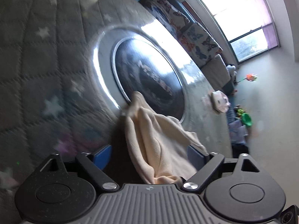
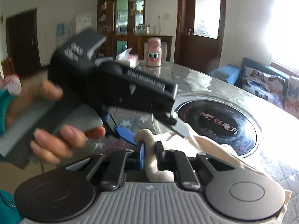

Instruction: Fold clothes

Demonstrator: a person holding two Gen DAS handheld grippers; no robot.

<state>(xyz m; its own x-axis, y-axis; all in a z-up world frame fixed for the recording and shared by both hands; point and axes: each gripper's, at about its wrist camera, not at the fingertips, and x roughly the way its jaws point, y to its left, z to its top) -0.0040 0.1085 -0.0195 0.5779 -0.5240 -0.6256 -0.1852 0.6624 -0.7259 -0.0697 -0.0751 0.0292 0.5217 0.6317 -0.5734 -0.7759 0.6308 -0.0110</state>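
R gripper (image 2: 149, 155) is clenched on a fold of the cream garment (image 2: 214, 149): blue pad at 9 o'clock of the pinch, black finger at 3, cloth squeezed between them and bulging up just past the tips. From there the garment trails toward 3–4 o'clock over the quilted table cover (image 2: 271, 112), w/ one edge lying on the rim of the round black cooktop (image 2: 220, 125) set into the table at 2 o'clock of the gripper. L gripper (image 2: 145, 128), seen from the R wrist cam, comes in from 10 o'clock, held in the person's hand (image 2: 61, 138); its blue-padded fingers are spread, one each side of the raised cloth. L wrist cam agrees: L gripper (image 1: 149, 155) is released, blue pads well apart at 8 and 4 o'clock, and the garment (image 1: 158, 140) runs up the gap between them, draped against the 4 o'clock pad, its far tip reaching the cooktop (image 1: 147, 74) rim at 12 o'clock. View is motion-blurred, so whether the cloth touches the 8 o'clock pad I can't tell. Star-print cover (image 1: 46, 56) fills the 9–11 o'clock side; butterfly cushions (image 1: 196, 37) sit at 1–2 o'clock by the window. On the far table edge in the R view, at 12 o'clock, stands a pink bottle w/ cartoon eyes (image 2: 154, 53).
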